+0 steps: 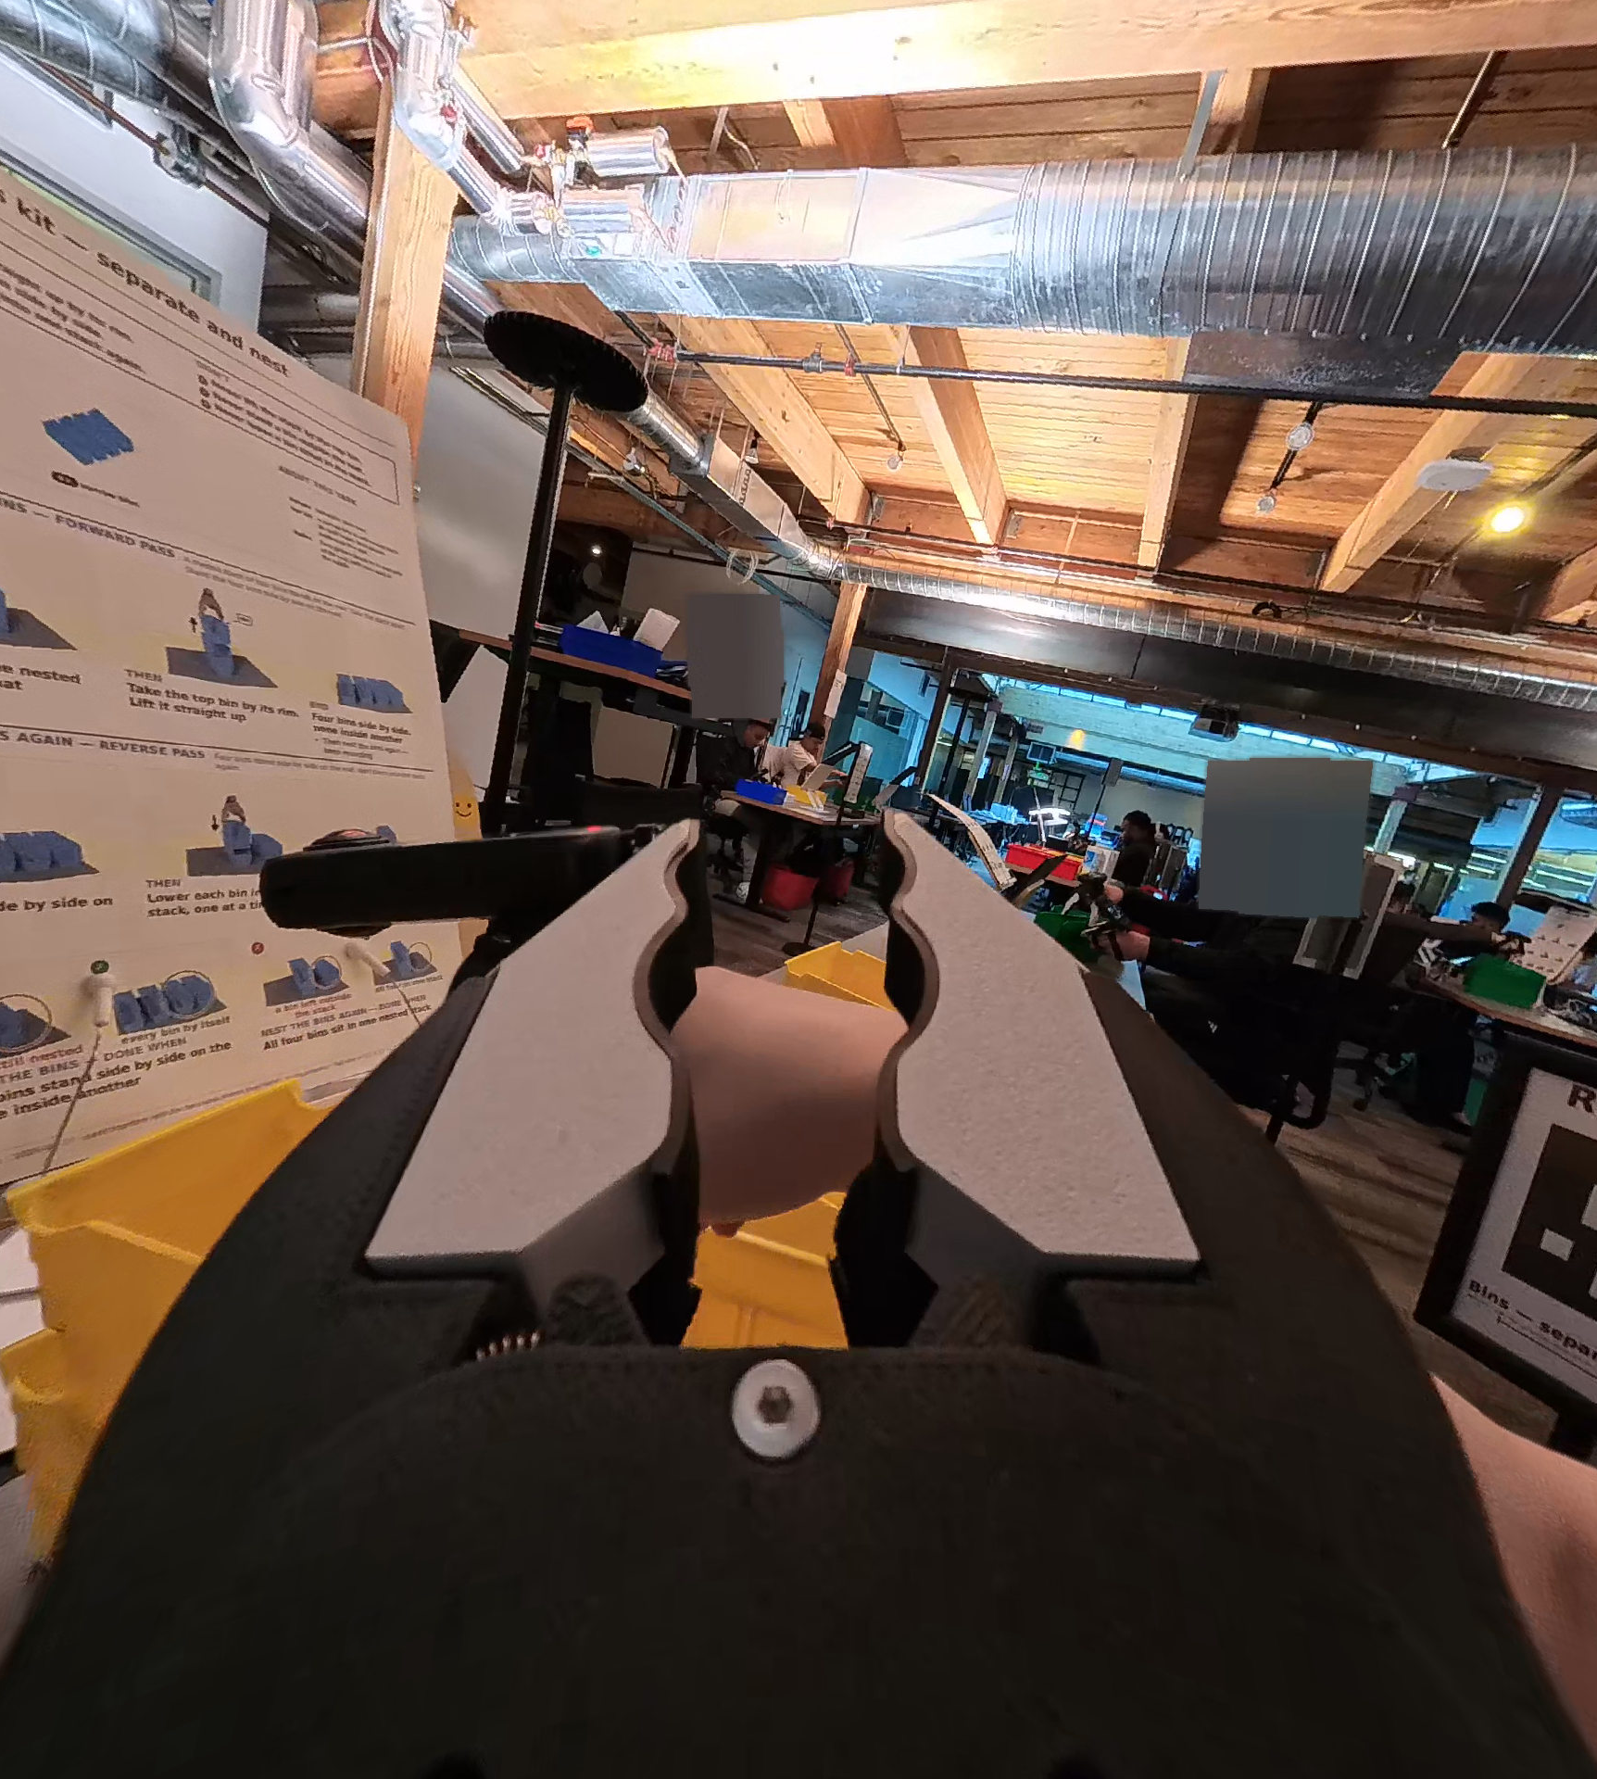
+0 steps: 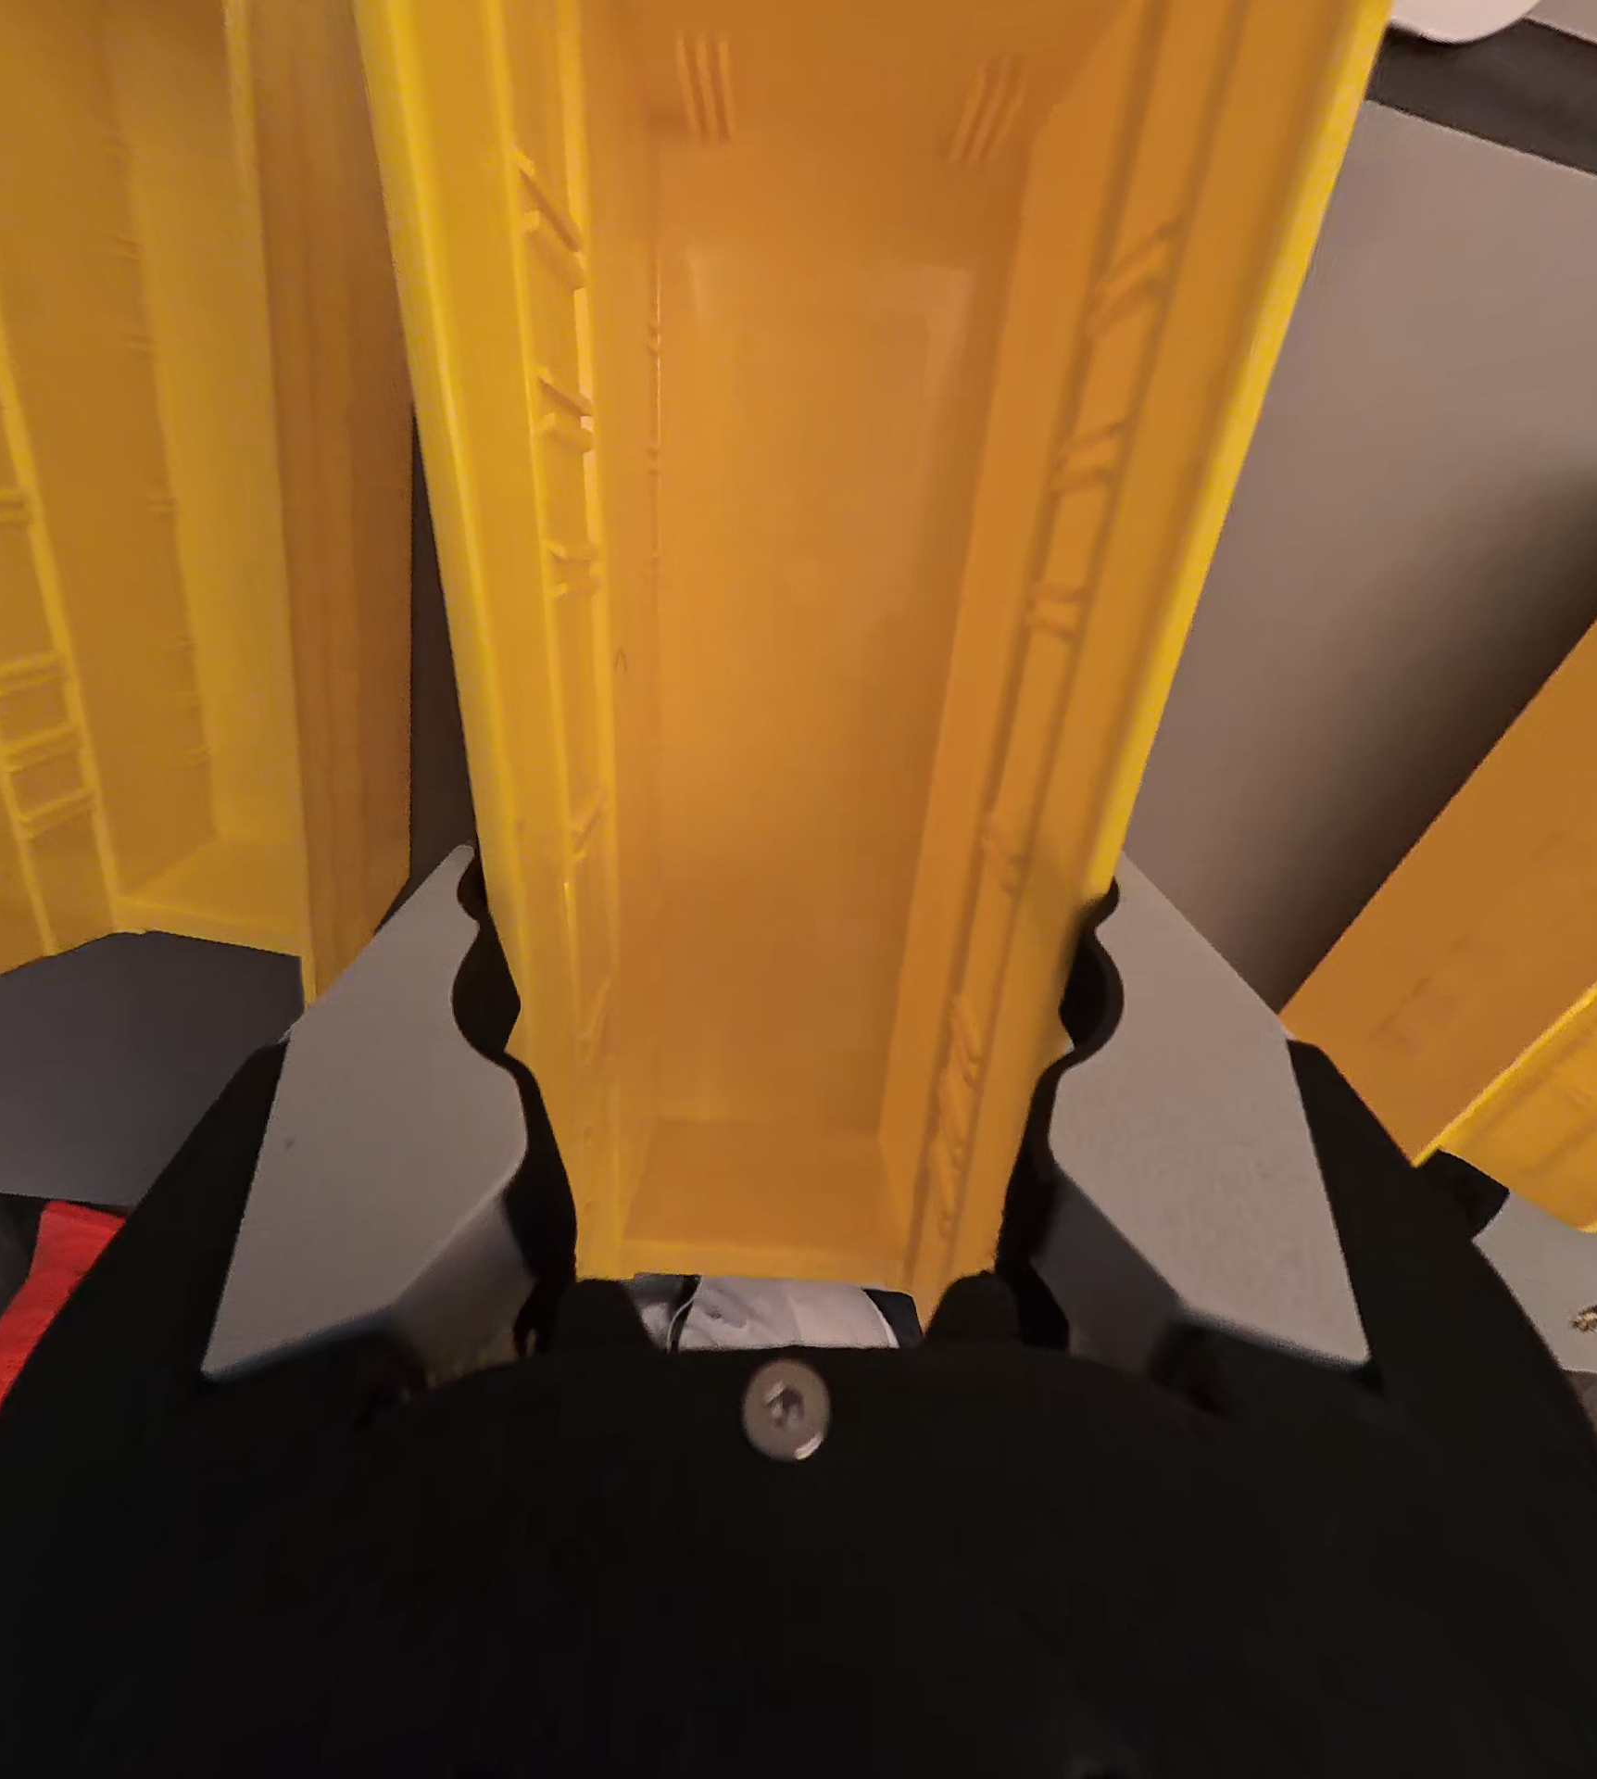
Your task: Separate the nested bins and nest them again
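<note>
**Right gripper straddles the middle yellow bin; left gripper idles aloft**

The right gripper (image 2: 790, 924) stands spread wide across the near end of the middle yellow bin (image 2: 824, 578), one finger (image 2: 410, 972) at each long wall. The dark pads meet the outer rims on both sides, so this reads as a grasp across the bin's width. To do the step well, I judge the pinch should stay square on both rims and the bin should travel level and straight; a tilt would likely wedge it against a neighbour.

Left of the held bin, just beside it, lies a second yellow bin (image 2: 102, 529), with only a narrow dark strip between the two walls. That edge needs care. Right of the held bin is open grey mat (image 2: 1411, 481), then a third yellow bin (image 2: 1526, 915) lying askew. The freer room is on that side.

The left gripper (image 1: 793, 900) points up into the room, its jaws narrowly parted with nothing between the tips; more yellow bin (image 1: 131, 1242) shows below it, beside an instruction board (image 1: 150, 674).
</note>
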Tool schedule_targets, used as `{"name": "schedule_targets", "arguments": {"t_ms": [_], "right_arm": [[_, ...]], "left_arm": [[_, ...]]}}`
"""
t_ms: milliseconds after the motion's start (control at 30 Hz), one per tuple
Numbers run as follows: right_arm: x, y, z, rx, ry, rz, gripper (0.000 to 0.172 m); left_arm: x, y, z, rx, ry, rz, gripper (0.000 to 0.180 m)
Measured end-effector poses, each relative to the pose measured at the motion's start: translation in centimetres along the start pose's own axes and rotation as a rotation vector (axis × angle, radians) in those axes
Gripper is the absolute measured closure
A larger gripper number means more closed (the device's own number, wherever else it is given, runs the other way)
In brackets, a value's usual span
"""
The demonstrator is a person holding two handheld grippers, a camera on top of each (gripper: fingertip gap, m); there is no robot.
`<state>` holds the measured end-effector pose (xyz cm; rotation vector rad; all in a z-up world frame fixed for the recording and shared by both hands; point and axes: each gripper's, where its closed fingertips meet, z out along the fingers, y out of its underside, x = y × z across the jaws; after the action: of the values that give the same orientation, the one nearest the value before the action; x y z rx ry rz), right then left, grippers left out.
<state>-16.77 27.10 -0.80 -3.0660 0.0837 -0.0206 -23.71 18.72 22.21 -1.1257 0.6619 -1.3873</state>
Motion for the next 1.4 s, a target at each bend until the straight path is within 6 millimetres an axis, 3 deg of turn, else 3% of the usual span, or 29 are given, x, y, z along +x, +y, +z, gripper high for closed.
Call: {"name": "schedule_targets", "arguments": {"t_ms": [367,933,1233,1400], "right_arm": [[-0.9,-0.6,1.3,0.016,-0.022,0.027,0.053],[-0.1,-2.3,5.2,0.103,-0.065,0.052,0.053],[0.0,-3.3,4.4,0.252,-0.062,0.042,0.058],[0.2,-3.6,5.1,0.303,-0.065,0.044,0.057]], "left_arm": [[0.1,-0.7,-0.8,0.024,0.024,-0.016,0.147],[0.1,-0.7,-0.9,0.027,0.031,-0.024,0.147],[0.3,-0.6,-0.7,0.024,0.032,-0.022,0.147],[0.3,-0.5,-0.6,0.021,0.035,-0.025,0.147]]}}
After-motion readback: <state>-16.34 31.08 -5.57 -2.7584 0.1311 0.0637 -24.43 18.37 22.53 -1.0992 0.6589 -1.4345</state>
